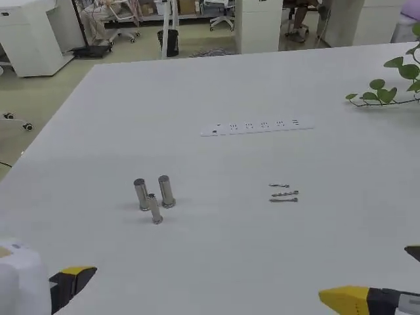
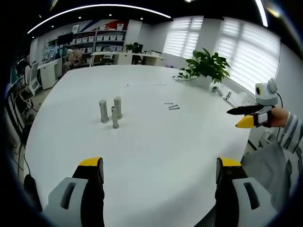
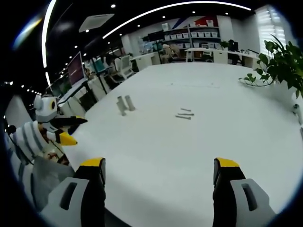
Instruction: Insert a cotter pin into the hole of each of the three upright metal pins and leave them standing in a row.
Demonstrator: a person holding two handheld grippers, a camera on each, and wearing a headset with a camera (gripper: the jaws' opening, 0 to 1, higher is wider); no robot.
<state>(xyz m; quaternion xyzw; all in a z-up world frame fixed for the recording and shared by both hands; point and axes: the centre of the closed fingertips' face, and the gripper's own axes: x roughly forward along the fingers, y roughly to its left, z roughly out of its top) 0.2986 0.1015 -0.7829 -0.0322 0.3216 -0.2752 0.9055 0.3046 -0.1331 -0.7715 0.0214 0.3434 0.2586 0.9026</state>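
Three upright metal pins (image 1: 153, 197) stand clustered on the white surface (image 1: 223, 256), with three cotter pins (image 1: 283, 193) lying well apart to their right. The left claw (image 2: 158, 165) and right claw (image 3: 158, 163) both gape wide, holding nothing.

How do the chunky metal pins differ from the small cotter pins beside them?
The metal pins stand upright; the cotter pins lie flat. The metal pins are thick cylinders, the cotter pins thin slivers. Both sets number three, grey metal, on the white table.
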